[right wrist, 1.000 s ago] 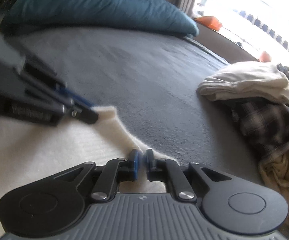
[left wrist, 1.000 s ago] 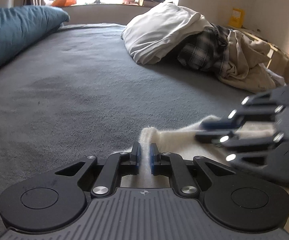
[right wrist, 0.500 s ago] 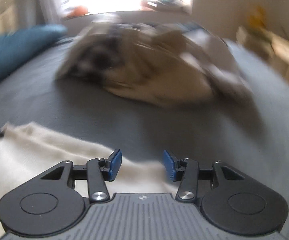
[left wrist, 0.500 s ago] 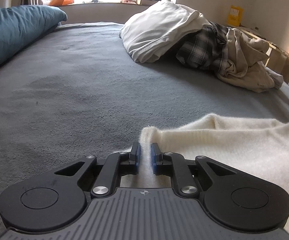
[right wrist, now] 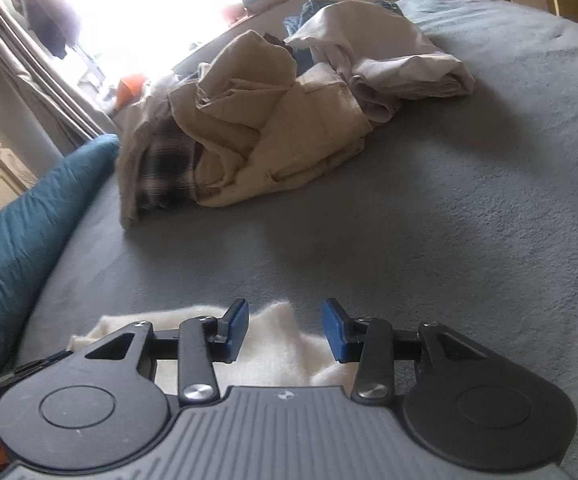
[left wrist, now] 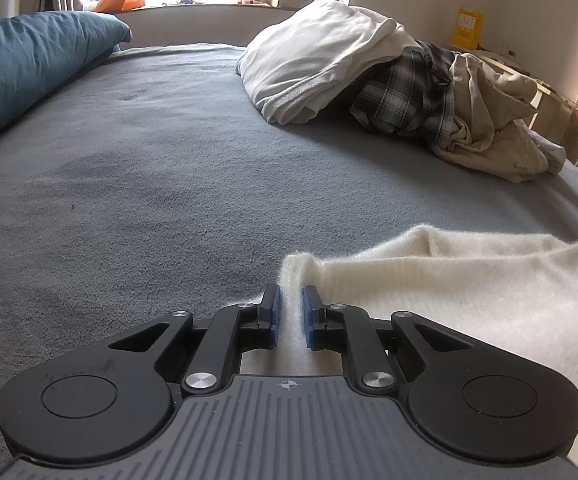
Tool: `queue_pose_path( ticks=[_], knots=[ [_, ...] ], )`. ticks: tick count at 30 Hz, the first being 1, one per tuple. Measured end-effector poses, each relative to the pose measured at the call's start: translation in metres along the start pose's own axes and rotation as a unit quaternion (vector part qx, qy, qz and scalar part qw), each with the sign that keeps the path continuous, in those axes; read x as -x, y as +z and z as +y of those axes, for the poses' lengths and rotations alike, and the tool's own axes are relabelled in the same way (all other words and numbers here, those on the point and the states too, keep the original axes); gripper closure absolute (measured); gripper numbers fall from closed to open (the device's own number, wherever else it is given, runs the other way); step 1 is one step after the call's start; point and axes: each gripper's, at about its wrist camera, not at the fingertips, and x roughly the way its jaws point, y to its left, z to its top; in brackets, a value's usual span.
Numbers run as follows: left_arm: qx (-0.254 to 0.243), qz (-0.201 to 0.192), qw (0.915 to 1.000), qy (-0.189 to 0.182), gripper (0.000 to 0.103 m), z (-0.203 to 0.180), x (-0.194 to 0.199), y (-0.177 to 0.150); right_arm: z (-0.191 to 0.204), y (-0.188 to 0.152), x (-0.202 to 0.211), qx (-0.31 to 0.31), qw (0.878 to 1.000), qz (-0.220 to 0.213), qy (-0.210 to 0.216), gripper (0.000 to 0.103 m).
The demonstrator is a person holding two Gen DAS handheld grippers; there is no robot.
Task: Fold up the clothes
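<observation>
A cream knit garment (left wrist: 469, 280) lies on the grey bed cover (left wrist: 149, 180) at the near right. My left gripper (left wrist: 291, 292) is shut on its raised corner, and the fabric stands up between the blue pads. In the right wrist view, my right gripper (right wrist: 285, 312) hovers over another edge of the cream garment (right wrist: 273, 344). Its jaws are closing, with a hump of the knit between them. The pads stand apart from the fabric.
A pile of unfolded clothes sits further back: a white garment (left wrist: 321, 60), a plaid shirt (left wrist: 405, 96) and beige trousers (left wrist: 489, 120). A teal pillow (left wrist: 29, 68) lies along the left side. The bed's right edge is near.
My right gripper has let go near the left one, swung away to the right out of the left wrist view, rolled, and opened its jaws. The left gripper has kept still.
</observation>
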Motion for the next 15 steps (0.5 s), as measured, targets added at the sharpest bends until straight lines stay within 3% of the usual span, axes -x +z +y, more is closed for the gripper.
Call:
queue_pose_path(
  ticks=[6, 10, 14, 15],
  knots=[
    [-0.001, -0.001, 1.0, -0.001, 0.091, 0.0, 0.0, 0.0, 0.004, -0.01, -0.001, 0.015, 0.999, 0.032, 0.007, 0.06],
    [-0.002, -0.002, 1.0, -0.001, 0.091, 0.0, -0.001, 0.0, 0.009, -0.018, -0.011, 0.037, 0.997, 0.06, -0.023, 0.06],
    [-0.002, -0.003, 1.0, -0.001, 0.09, 0.0, 0.0, -0.001, 0.009, -0.021, -0.017, 0.027, 0.997, 0.057, -0.031, 0.06],
    [-0.001, -0.005, 1.0, 0.001, 0.09, 0.0, 0.0, -0.001, 0.011, -0.021, -0.016, 0.03, 0.997, 0.054, -0.035, 0.064]
  ],
)
